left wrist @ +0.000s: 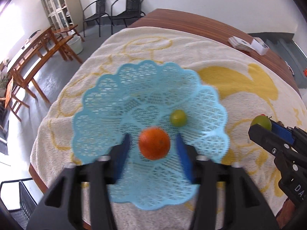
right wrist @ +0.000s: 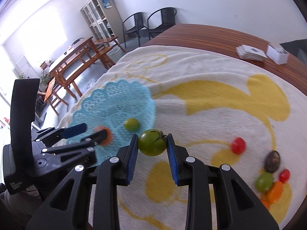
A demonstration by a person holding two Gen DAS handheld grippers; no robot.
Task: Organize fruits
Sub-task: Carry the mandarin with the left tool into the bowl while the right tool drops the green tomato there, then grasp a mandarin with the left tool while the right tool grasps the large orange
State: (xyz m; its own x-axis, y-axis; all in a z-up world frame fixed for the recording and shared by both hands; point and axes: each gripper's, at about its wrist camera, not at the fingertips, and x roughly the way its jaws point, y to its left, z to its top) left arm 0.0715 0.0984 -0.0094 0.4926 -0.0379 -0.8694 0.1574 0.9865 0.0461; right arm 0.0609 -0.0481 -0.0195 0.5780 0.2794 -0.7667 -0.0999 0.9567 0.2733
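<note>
Nearest me, my right gripper (right wrist: 152,143) is clamped on a green tomato (right wrist: 152,142), carried clear of the towel (right wrist: 211,99) so I can bring it across to the blue basket (left wrist: 107,99). My left gripper (left wrist: 153,145) stands spread around an orange (left wrist: 154,143) lying in that basket, seemingly just released. A small green fruit (left wrist: 178,117) sits beyond it. More fruit (right wrist: 264,181) waits further right on the desk (right wrist: 201,32).

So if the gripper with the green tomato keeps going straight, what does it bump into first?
Probably the blue basket: the right gripper, shut on the green tomato, points toward the basket's near edge. Depth is unclear.
</note>
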